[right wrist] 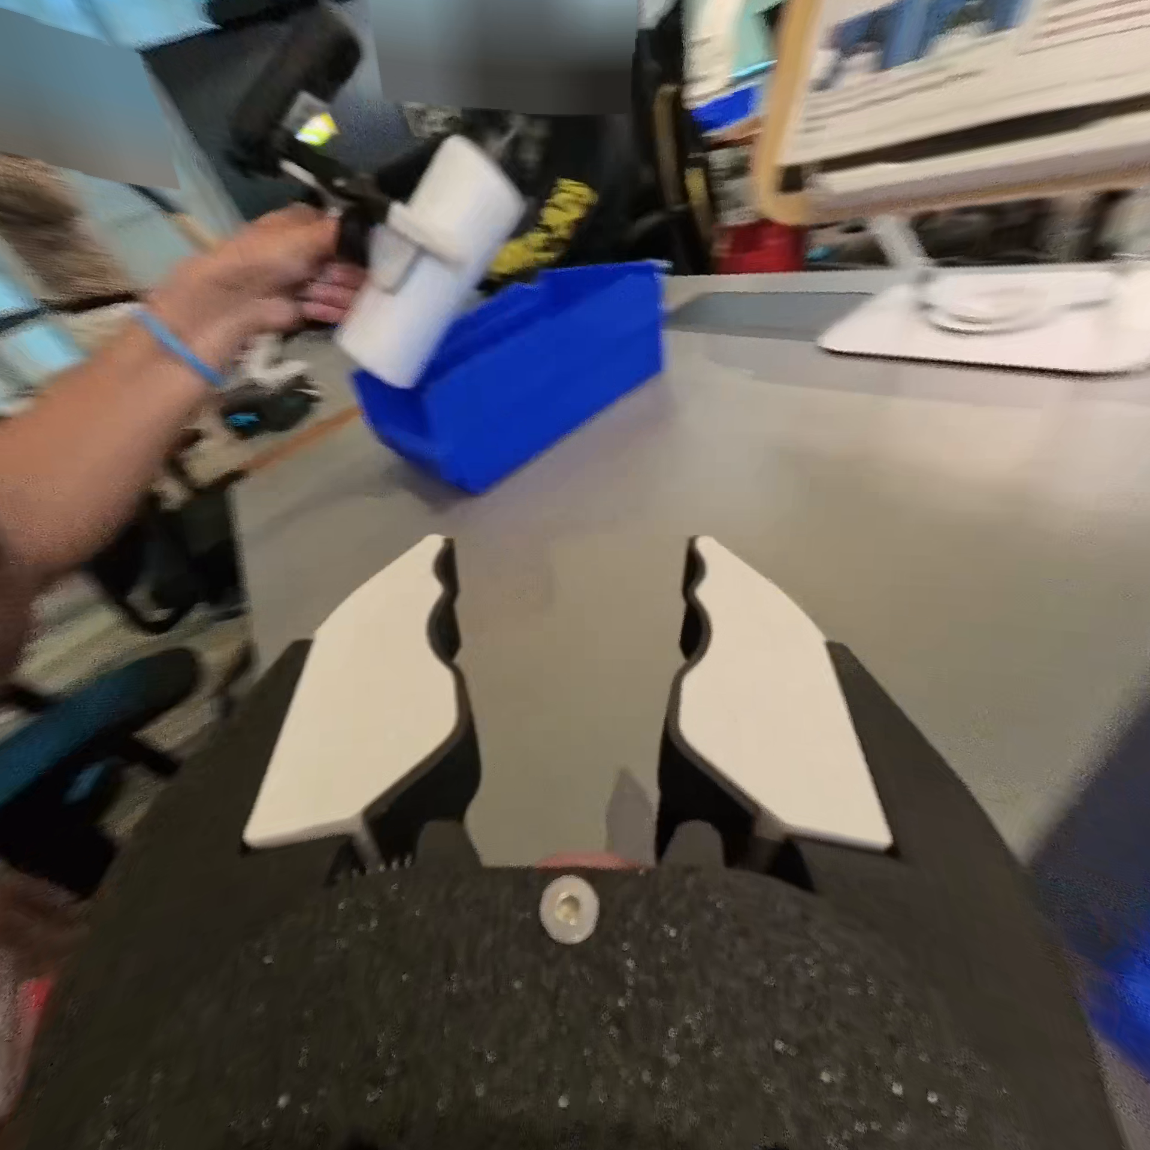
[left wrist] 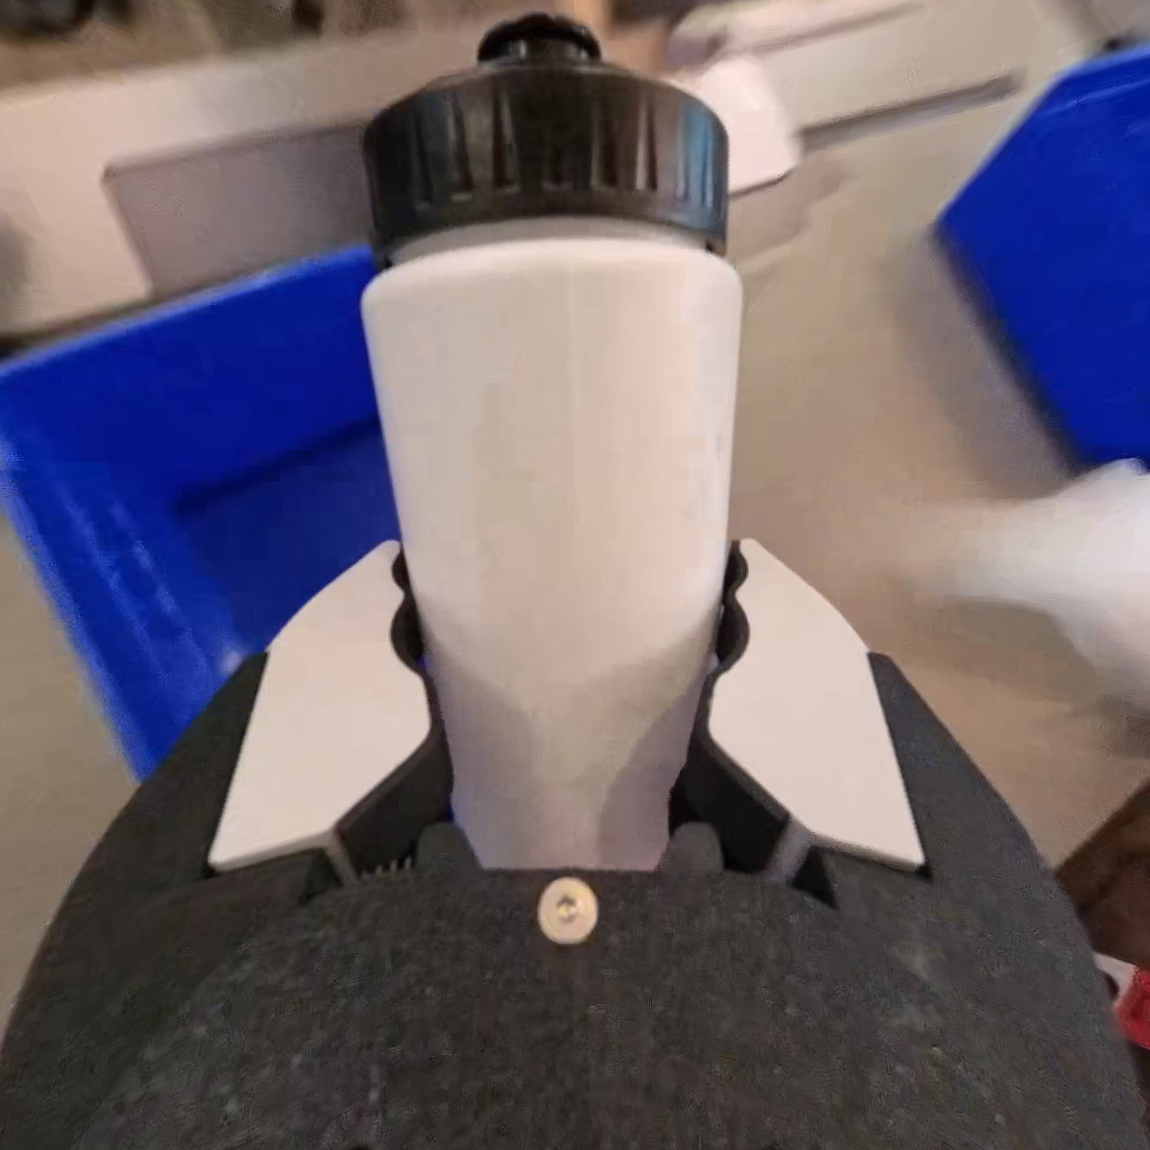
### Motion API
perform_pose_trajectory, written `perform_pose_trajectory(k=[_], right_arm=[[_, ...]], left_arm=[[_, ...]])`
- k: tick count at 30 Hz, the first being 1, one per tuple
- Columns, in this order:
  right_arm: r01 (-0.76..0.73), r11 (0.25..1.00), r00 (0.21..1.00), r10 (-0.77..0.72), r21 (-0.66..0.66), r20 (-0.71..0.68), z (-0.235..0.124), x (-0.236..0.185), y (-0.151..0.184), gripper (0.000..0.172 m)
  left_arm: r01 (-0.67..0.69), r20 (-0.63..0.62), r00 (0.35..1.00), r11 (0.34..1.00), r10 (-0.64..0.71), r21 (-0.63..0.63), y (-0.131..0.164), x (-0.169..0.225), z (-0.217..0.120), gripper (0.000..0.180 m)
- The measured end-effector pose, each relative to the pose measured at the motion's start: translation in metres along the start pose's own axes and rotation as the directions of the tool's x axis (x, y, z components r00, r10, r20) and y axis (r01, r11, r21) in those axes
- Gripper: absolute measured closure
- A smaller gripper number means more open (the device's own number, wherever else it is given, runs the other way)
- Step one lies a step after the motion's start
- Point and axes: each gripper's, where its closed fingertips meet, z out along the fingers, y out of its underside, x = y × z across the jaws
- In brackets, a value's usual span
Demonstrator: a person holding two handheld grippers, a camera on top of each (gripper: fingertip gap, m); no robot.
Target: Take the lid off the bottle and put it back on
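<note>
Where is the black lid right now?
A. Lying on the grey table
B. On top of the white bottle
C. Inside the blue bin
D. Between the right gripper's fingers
B: the black lid sits on top of the white bottle, which the left gripper holds by its body, while the right gripper is open with only bare table between its fingers.

White bottle [left wrist: 554, 473] with black lid [left wrist: 547, 155] screwed on

Plain pale body, ribbed cap with a spout knob; base at 6 o'clock, cap at 12 in the left wrist view, lower body clamped between pads; from the right wrist view, at 10 o'clock, tilted
</note>
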Motion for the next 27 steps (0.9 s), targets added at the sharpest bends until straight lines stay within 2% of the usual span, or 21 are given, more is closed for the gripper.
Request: perform_pose_trajectory(k=[3, 6, 8, 12, 14, 15, 16, 19, 21, 22, 24, 27], right_arm=[[-0.043, 0.999, 0.972, 0.045, -0.012, 0.232, 0.039, -0.021, -0.042, 0.084], [-0.146, 0.989, 0.895, 0.126, 0.013, 0.428, 0.073, -0.034, -0.099, 0.068], [-0.201, 0.979, 0.847, 0.164, 0.019, 0.506, 0.095, -0.038, -0.130, 0.059], [-0.102, 0.994, 0.806, 0.109, -0.046, 0.582, 0.131, -0.063, -0.146, 0.045], [-0.060, 0.994, 0.791, 0.105, -0.094, 0.602, 0.140, -0.072, -0.142, 0.046], [-0.046, 0.993, 0.781, 0.103, -0.108, 0.617, 0.142, -0.074, -0.140, 0.057], [-0.040, 0.991, 0.787, 0.111, -0.129, 0.607, 0.143, -0.071, -0.136, 0.081], [0.021, 0.991, 0.819, 0.059, -0.132, 0.571, 0.141, -0.059, -0.125, 0.084], [0.045, 0.993, 0.869, 0.015, -0.110, 0.495, 0.141, -0.041, -0.122, 0.085], [0.047, 0.994, 0.889, 0.004, -0.099, 0.457, 0.140, -0.029, -0.124, 0.085], [0.091, 0.995, 0.940, -0.069, -0.051, 0.334, 0.137, 0.004, -0.131, 0.085], [0.242, 0.969, 0.967, -0.238, -0.045, 0.088, 0.139, 0.062, -0.129, 0.085]], left_arm=[[-0.066, -0.246, 0.961, 0.967, 0.129, 0.248, -0.035, 0.080, -0.021, 0.087], [-0.049, -0.448, 0.858, 0.909, 0.250, 0.413, -0.049, 0.155, -0.032, 0.087], [-0.020, -0.534, 0.798, 0.898, 0.278, 0.439, -0.050, 0.191, -0.027, 0.087], [-0.050, -0.582, 0.754, 0.910, 0.305, 0.411, -0.039, 0.231, 0.007, 0.087], [-0.069, -0.596, 0.740, 0.917, 0.312, 0.393, -0.031, 0.246, 0.023, 0.087], [-0.093, -0.587, 0.742, 0.917, 0.323, 0.387, -0.026, 0.251, 0.030, 0.087], [-0.119, -0.565, 0.755, 0.917, 0.334, 0.382, -0.022, 0.254, 0.036, 0.087], [-0.129, -0.492, 0.818, 0.929, 0.298, 0.348, -0.013, 0.248, 0.051, 0.093], [-0.072, -0.455, 0.858, 0.934, 0.238, 0.351, -0.007, 0.238, 0.049, 0.101], [-0.015, -0.465, 0.865, 0.936, 0.189, 0.352, 0.000, 0.235, 0.045, 0.097], [0.090, -0.488, 0.868, 0.937, 0.092, 0.338, 0.027, 0.232, 0.042, 0.097], [0.125, -0.442, 0.896, 0.936, 0.035, 0.329, 0.086, 0.233, 0.048, 0.104]])
